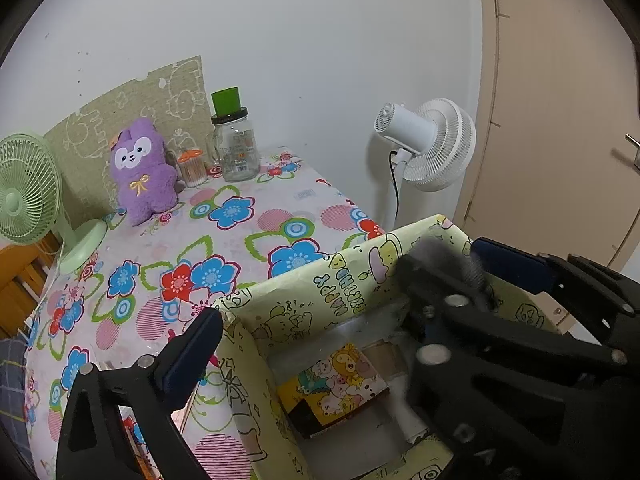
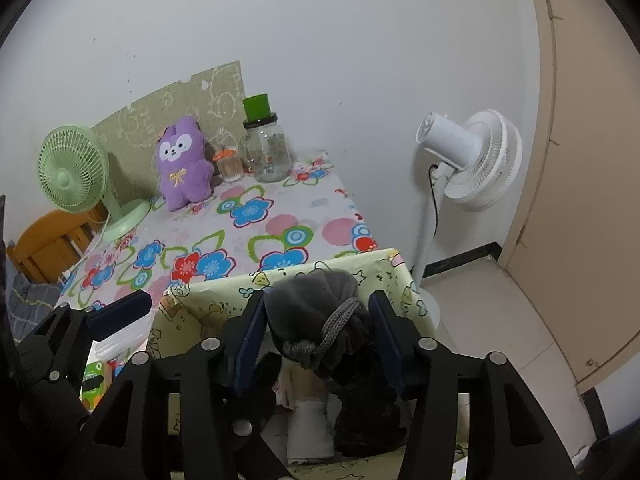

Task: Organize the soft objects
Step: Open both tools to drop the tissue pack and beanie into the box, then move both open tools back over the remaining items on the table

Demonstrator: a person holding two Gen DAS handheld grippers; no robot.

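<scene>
Right tongs (image 2: 318,334) slack around grey pouch (image 2: 316,312) over box (image 2: 208,304); left (image 2: 120,312) wide, empty; could snag 12 o'clock rim and topple out

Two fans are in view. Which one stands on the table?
The green fan, at the table's far left corner beside the purple plush. The white fan stands on the floor on a tall pole, past the table's right edge.

Two fans: one green fan (image 2: 74,168) on the table (image 2: 320,204), one white fan (image 2: 476,158) on the floor. One purple plush toy (image 2: 184,160), one glass jar (image 2: 269,152), one yellow box (image 2: 224,300), one grey bundle (image 2: 316,312).
</scene>
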